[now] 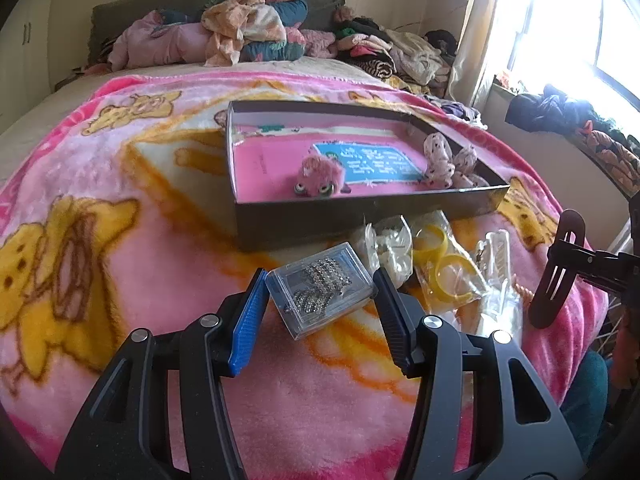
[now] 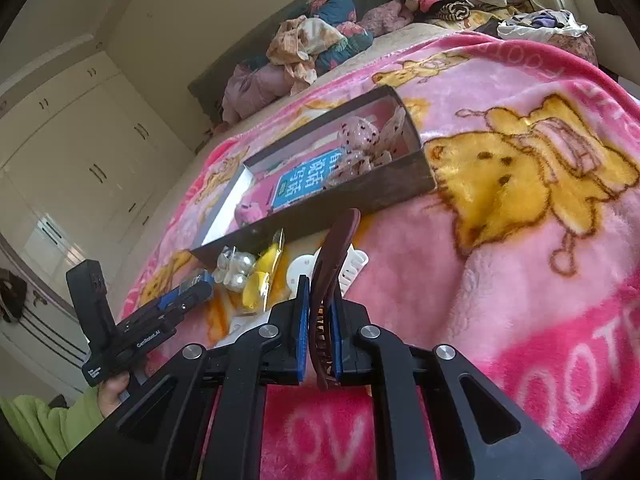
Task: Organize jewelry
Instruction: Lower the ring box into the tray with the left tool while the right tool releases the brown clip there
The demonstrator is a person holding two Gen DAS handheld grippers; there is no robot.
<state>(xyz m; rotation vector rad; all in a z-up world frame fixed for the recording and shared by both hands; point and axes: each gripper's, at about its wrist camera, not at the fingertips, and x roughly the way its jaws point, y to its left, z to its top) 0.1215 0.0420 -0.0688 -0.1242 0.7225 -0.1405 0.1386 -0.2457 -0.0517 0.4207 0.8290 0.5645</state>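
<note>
Nearest the bed's front edge, the left gripper has its pads against the two short sides of a clear plastic case of sparkly chain jewelry, jaws part-way closed and clamped on it. The case sits on the pink blanket with its long axis slanting from near-left to far-right, one corner pointing at the camera. To carry it well, I would lift it level so the lid stays shut, then clear the box wall before lowering.

Toward the bed's right edge, the right gripper is almost fully closed on a brown hair clip, raised off the blanket. The clip's long axis runs along the fingers, its rounded tip pointing away toward the box, teeth at the near end.

Beyond both, bags of pearls and yellow bangles lie against the front wall of the open cardboard box, the likely destination.
</note>
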